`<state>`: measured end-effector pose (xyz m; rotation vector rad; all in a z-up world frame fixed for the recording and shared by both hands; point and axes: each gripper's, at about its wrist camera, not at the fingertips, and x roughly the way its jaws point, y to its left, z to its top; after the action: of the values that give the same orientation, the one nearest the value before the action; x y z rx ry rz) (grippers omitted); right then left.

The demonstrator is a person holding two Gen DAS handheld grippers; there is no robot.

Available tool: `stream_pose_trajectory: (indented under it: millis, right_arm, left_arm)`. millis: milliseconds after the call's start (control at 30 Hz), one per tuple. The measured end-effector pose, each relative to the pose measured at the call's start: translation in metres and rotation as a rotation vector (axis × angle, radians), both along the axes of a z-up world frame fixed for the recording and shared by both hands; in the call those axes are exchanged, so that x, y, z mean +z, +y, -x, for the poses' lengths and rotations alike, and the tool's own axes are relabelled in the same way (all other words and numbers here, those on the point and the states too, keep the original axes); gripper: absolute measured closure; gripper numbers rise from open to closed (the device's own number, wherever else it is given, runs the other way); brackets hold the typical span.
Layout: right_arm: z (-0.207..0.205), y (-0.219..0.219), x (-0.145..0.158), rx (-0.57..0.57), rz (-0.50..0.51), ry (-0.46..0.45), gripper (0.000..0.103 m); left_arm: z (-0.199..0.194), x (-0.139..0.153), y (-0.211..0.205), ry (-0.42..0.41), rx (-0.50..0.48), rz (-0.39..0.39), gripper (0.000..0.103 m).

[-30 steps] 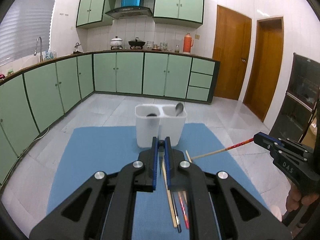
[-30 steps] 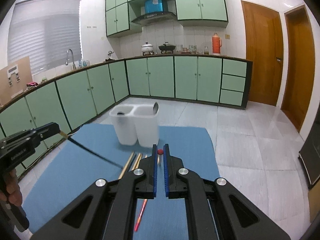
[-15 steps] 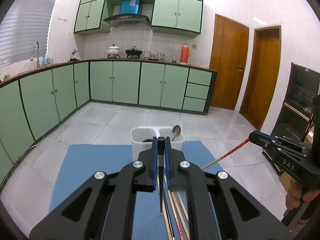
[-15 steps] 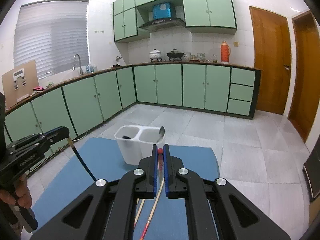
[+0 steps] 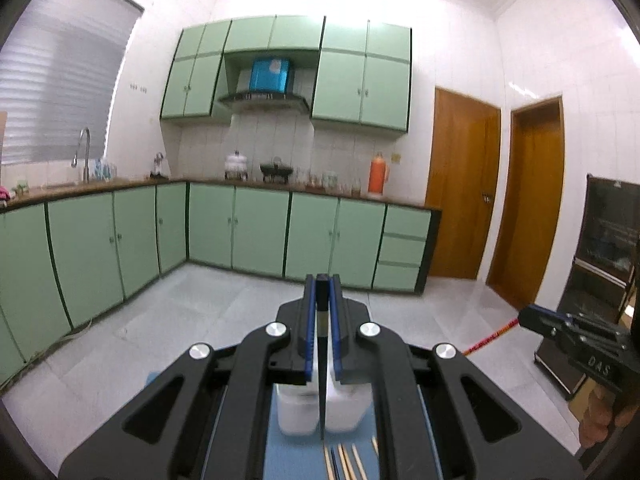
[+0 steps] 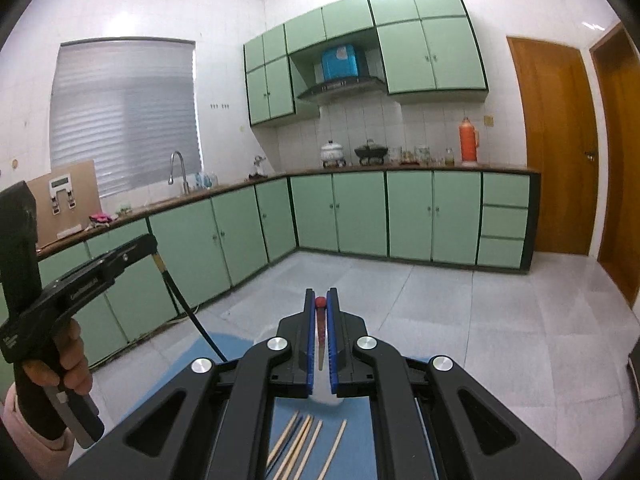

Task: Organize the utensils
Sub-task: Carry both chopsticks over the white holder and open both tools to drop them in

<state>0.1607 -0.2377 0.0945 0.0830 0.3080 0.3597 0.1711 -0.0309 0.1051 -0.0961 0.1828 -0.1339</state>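
In the left wrist view, loose chopsticks are seen lying on the blue mat at 6 o'clock, nearest the camera. Just beyond them the white two-compartment holder is seen standing on the mat, partly hidden behind the tool. The left tool is seen closed on a black chopstick, which hangs down from between its blue pads with its tip in front of the holder; whether the tip is inside a compartment cannot be told. At 3 o'clock the right tool is seen from the side, held in a hand, with a red-patterned chopstick clamped in it and slanting down toward the mat. In the right wrist view, chopsticks are seen spread on the mat at 6 o'clock, and the red chopstick is gripped between the closed pads, its rounded red end showing at the tips. At 9 o'clock the left tool is carried by a hand in a pink sleeve, the black chopstick angling down from it. Farther off, green cabinets are seen along the walls, with an orange thermos on the worktop at 1 o'clock and wooden doors at 3 o'clock.
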Motion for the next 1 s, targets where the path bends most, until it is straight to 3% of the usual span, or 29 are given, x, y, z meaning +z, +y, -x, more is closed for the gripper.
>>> stream_pose_trajectory:
  millis: [167,367,533,867,1000]
  right_arm:
    - [-0.025,0.008,0.014,0.004,0.002,-0.02,0.098]
    - [-0.063,0.028,-0.003,-0.002,0.043,0.024,0.098]
    - [-0.093,0.045,-0.034,0.009,0.083,0.1,0.098]
    - [-0.113,0.058,-0.08,0.031,0.098,0.196,0.098]
    - [-0.119,0.06,-0.09,0.041,0.104,0.226,0.097]
  left_arm:
    - [-0.032,0.016,-0.01,-0.064,0.028,-0.014,0.097]
    - [-0.078,0.0,-0.017,-0.07,0.043,-0.014,0.097]
    - [-0.108,-0.036,-0.017,0.007,0.047,-0.026,0.097]
    - [-0.134,-0.089,-0.001,0.169,0.029,-0.023,0.096]
    - [-0.133,-0.102,0.004,0.198,0.031,-0.027,0.081]
